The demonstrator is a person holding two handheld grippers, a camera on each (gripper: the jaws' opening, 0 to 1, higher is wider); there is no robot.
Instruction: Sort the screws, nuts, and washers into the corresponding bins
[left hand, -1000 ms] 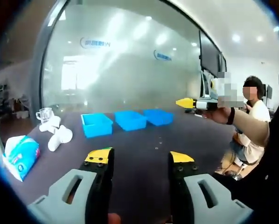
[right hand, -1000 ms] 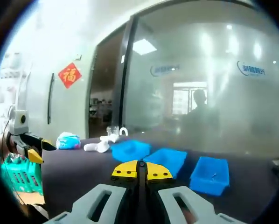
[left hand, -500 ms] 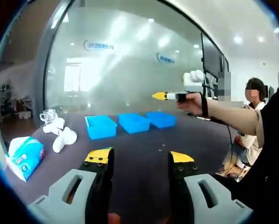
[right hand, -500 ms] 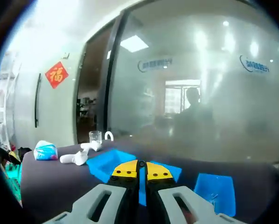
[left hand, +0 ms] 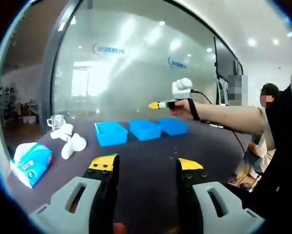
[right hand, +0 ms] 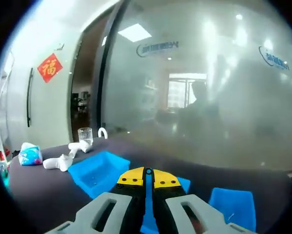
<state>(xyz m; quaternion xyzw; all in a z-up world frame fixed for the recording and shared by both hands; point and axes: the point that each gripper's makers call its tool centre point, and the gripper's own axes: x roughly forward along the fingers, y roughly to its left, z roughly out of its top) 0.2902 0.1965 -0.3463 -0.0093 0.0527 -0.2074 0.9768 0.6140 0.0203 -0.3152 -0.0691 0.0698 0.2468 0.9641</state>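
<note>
The right gripper point(right hand: 147, 171), jaws pressed together, is held above the blue bins point(right hand: 98, 170). The left gripper point(left hand: 146, 165) is held wide. A drop probably comes next.

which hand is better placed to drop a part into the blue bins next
Right, probably. The right tongs are shut and hover just over the blue bins, seen also in the left gripper view. The left tongs are open, back over bare dark table.
</note>
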